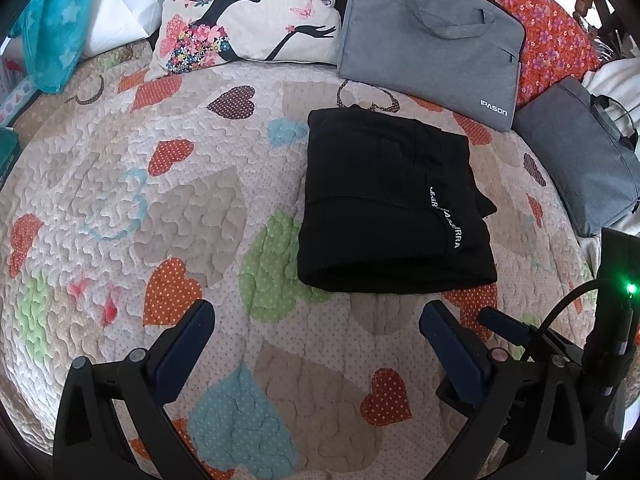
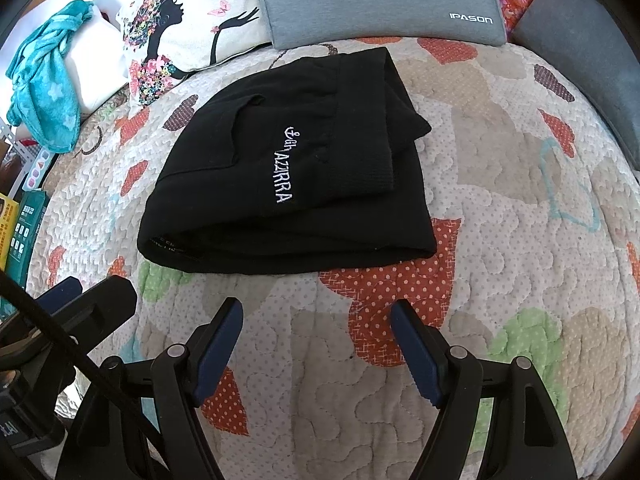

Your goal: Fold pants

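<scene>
Pants [image 1: 394, 204] lie folded in a black bundle on the heart-print quilt [image 1: 120, 208]. Nearer than the pants, the left hand-held gripper [image 1: 316, 322] and the right hand-held gripper [image 2: 316, 316] both hover above the quilt, fingers spread wide, holding and touching nothing. Beyond the pants lie a pillow [image 1: 248, 12] and a grey bag [image 1: 432, 36].

dark grey bag [image 2: 592, 60] edge-cropped

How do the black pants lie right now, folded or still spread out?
Folded. The black pants lie as a compact layered bundle on the quilt, with stacked edges at the near side; both grippers are open and clear.
</scene>
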A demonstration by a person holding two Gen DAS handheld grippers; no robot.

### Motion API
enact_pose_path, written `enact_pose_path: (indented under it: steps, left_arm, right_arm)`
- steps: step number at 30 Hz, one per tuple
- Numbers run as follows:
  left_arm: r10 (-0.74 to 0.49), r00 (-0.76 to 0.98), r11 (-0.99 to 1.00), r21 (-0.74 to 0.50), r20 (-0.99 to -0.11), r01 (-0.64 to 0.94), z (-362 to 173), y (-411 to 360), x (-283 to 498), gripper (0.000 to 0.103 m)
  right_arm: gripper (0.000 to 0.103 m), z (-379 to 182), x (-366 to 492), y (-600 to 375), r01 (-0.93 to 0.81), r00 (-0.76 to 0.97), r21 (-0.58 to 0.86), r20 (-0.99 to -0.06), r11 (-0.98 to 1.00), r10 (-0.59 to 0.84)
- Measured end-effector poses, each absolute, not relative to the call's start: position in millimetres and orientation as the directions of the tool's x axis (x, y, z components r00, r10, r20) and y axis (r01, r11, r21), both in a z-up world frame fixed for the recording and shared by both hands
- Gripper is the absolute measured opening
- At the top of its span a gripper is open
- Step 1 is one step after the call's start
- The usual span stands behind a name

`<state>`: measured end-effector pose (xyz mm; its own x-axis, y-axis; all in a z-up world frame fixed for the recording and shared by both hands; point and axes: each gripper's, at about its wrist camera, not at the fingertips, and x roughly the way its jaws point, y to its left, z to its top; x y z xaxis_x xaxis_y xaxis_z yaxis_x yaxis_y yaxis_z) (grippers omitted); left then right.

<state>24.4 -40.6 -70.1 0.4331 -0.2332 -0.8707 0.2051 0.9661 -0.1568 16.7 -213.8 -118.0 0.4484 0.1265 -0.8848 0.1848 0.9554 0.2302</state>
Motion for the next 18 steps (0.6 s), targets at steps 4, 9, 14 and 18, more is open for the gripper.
enact_pose_path:
  steps: [4,9,14,18]
  left_arm:
    - [-0.237,0.427,0.965,-0.163,-0.873,0.203,-71.2,-40.6,25.3,0.103]
    - [-0.236,0.426,0.966,-0.163,-0.874,0.201,-71.7,-41.1,24.7,0.103]
    - [-0.234,0.425,0.966,-0.161,-0.875,0.201,-71.9,-41.0,24.9,0.103]
    - [-0.232,0.421,0.967,-0.16,-0.877,0.2,-71.8,-40.7,25.2,0.103]
  right_arm:
    - [0.081,-117.8,17.0,-213.6,0.185,0.447,0.229,-0.885,0.956,0.126]
    - [0.081,-117.9,17.3,-213.6,0.184,0.447,0.229,-0.885,0.956,0.126]
    - [0.081,-118.1,18.1,-213.6,0.183,0.446,0.229,-0.886,0.956,0.127]
    - [0.081,-118.3,17.8,-213.5,0.183,0.446,0.228,-0.886,0.956,0.126]
